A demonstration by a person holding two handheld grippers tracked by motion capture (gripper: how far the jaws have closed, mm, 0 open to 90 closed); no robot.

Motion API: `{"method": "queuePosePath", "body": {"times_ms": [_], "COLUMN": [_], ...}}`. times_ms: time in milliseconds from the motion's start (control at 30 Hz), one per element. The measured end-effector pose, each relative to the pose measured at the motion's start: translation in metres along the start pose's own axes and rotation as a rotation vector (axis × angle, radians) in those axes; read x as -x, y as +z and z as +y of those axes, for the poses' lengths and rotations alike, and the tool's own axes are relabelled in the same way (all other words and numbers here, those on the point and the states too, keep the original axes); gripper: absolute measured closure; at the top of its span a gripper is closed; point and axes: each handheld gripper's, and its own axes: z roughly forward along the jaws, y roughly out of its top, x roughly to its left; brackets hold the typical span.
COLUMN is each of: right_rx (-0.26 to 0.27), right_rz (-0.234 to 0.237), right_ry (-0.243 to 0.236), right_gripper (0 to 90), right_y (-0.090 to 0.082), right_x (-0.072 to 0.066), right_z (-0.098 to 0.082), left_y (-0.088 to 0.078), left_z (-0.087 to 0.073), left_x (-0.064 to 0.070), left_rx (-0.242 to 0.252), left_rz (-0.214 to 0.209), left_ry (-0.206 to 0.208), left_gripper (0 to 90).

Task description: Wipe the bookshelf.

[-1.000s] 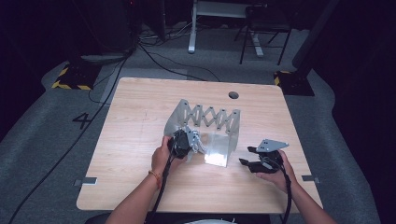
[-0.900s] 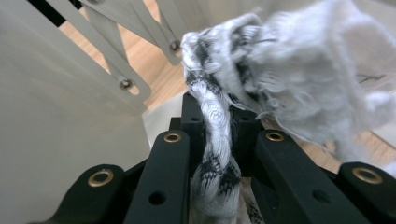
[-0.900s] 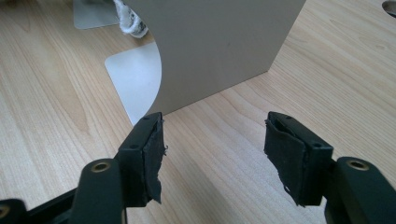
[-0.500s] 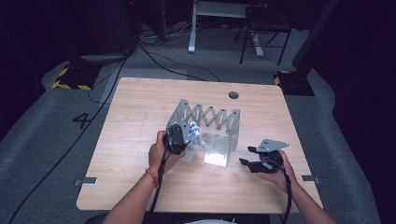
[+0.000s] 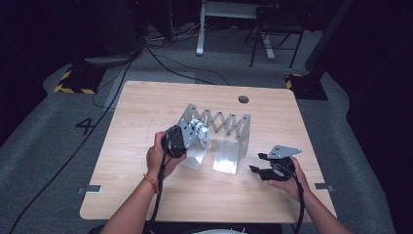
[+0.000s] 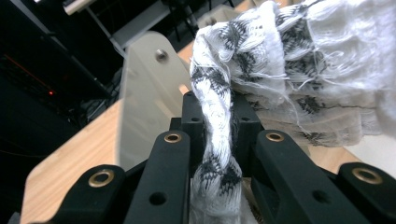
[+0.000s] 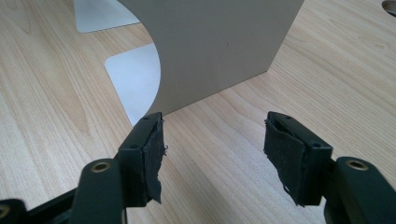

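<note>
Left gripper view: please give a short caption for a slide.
Left tool shut on a white-and-grey cloth beside a metal rack.

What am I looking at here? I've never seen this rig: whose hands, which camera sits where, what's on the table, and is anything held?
A person sits at a wooden table with a handheld two-jaw gripper in each hand. One camera looks down from above; one more rides on each gripper, looking along its black jaws. On the table stands a grey metal rack with an accordion-like middle. The left gripper is shut on a white-and-grey cloth, held up beside the rack's end panel. The right gripper is open, holds nothing, and faces the rack's other panel.
</note>
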Motion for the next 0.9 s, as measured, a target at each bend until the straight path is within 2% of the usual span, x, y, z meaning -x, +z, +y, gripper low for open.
{"method": "queuePosePath", "body": {"times_ms": [100,233,433,733,900], "right_rx": [-0.002,-0.002,-0.008,-0.008,-0.009], "right_rz": [0.001,0.005,0.006,0.01,0.013], "right_ry": [0.001,-0.001,-0.003,-0.008,-0.012], "right_gripper": [39.1,39.1,39.1,39.1,39.1], "right_y": [0.0,0.001,0.002,0.003,0.003], "right_x": [0.0,-0.001,-0.002,-0.002,-0.003], "right_z": [0.0,0.0,0.0,0.0,0.0], "left_y": [0.002,0.005,0.013,0.029,0.033], "left_z": [-0.006,-0.016,-0.033,-0.055,-0.059], "left_x": [0.003,0.009,0.019,0.022,0.029], "left_rx": [-0.015,-0.043,-0.105,-0.189,-0.206], "left_rz": [-0.015,-0.032,-0.048,-0.086,-0.091], "left_ry": [0.001,0.027,0.052,0.02,0.036], "left_gripper": [80.3,80.3,80.2,80.3,80.2]}}
